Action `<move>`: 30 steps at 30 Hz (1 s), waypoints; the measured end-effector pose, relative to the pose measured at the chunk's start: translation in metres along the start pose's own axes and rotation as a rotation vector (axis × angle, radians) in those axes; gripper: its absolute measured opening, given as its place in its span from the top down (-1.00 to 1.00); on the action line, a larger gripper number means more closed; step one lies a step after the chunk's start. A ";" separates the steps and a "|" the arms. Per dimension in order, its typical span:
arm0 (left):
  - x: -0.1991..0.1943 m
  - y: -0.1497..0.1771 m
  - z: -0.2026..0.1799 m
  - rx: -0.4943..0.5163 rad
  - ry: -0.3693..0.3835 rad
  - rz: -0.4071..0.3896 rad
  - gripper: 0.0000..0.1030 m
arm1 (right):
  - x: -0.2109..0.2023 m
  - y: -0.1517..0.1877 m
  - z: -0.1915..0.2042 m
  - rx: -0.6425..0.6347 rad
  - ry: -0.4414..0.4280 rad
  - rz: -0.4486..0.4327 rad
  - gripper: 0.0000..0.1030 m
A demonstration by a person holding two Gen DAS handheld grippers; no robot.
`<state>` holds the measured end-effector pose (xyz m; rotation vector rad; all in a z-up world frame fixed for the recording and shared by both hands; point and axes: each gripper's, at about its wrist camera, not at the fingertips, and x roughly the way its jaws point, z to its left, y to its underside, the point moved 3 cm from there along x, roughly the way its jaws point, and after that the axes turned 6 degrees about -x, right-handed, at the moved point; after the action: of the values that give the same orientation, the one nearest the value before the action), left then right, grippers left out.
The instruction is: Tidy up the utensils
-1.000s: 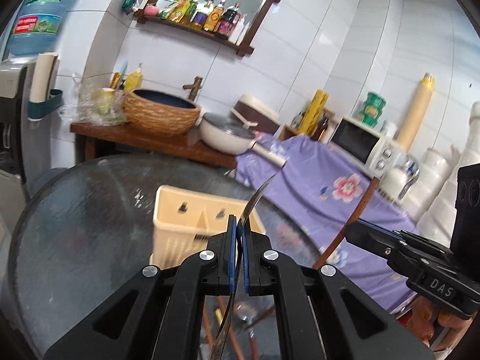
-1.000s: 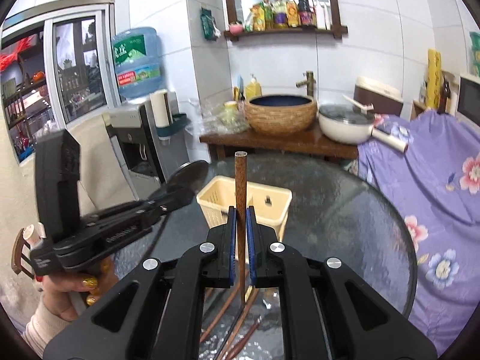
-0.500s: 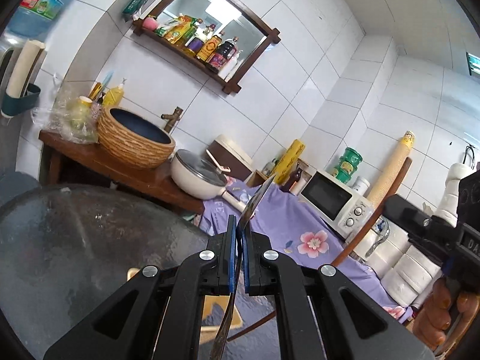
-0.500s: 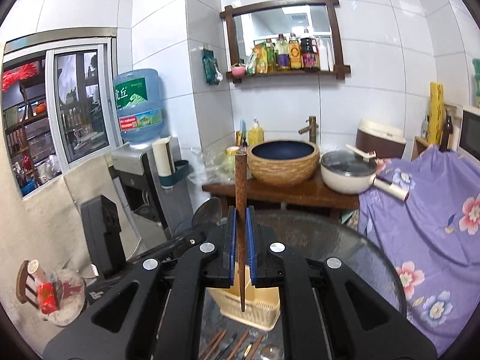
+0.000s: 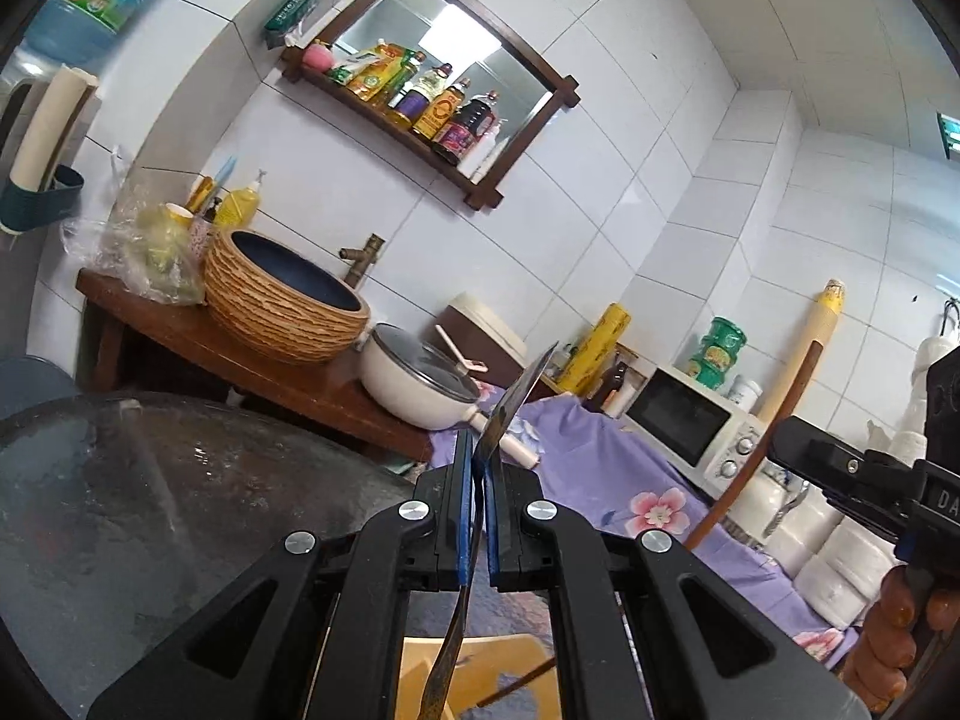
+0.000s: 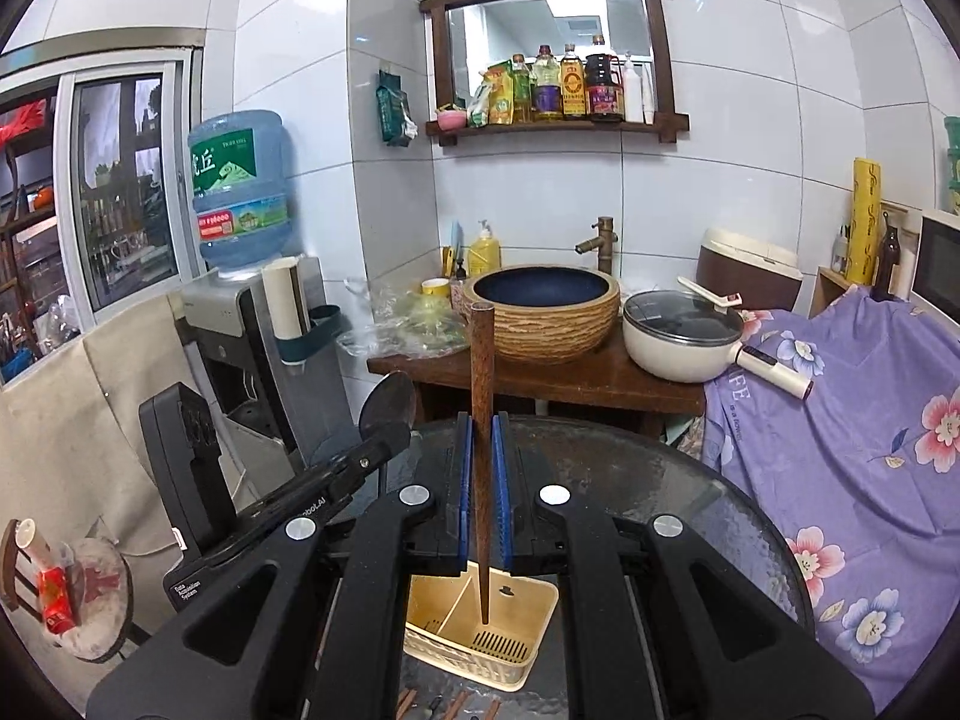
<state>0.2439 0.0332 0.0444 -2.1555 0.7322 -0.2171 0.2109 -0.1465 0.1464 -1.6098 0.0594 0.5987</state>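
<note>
My left gripper [image 5: 478,457] is shut on a metal spoon [image 5: 517,399], seen edge-on with its bowl up and its handle hanging below the pads. My right gripper [image 6: 480,423] is shut on an upright brown wooden chopstick [image 6: 482,372]. The chopstick's thin tip hangs just over a compartment of the cream utensil basket [image 6: 456,663] on the round glass table [image 6: 690,516]. In the right wrist view the left gripper [image 6: 384,438] sits close on the left, its spoon bowl [image 6: 389,399] raised. The left wrist view shows the right gripper [image 5: 798,444] at the right and the basket [image 5: 510,654] low between my fingers.
Several more chopsticks [image 6: 456,702] lie on the glass in front of the basket. Behind the table a wooden counter [image 6: 540,381] carries a woven basin and a white pan [image 6: 678,348]. A water dispenser [image 6: 240,324] stands left, a purple flowered cloth [image 6: 840,420] right.
Both grippers have risen and moved toward the basket with their utensils. The basket has slid from ahead of the fingers to beneath them. The left view has tilted up toward the wall.
</note>
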 end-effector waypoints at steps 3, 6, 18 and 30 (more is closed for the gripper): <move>0.003 0.005 0.005 0.006 -0.017 0.009 0.93 | 0.009 0.012 0.001 -0.011 0.009 0.012 0.86; 0.001 0.011 0.008 0.040 -0.043 -0.001 0.93 | 0.015 0.024 0.005 -0.034 0.009 0.021 0.86; -0.022 0.041 -0.003 0.155 -0.120 0.032 0.93 | 0.031 0.075 0.011 -0.031 0.007 0.103 0.86; -0.026 0.072 0.005 0.214 -0.202 0.097 0.93 | 0.040 0.094 0.005 -0.006 0.013 0.128 0.86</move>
<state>0.1935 0.0166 -0.0109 -1.9016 0.6637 -0.0235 0.2080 -0.1429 0.0441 -1.6241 0.1719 0.6877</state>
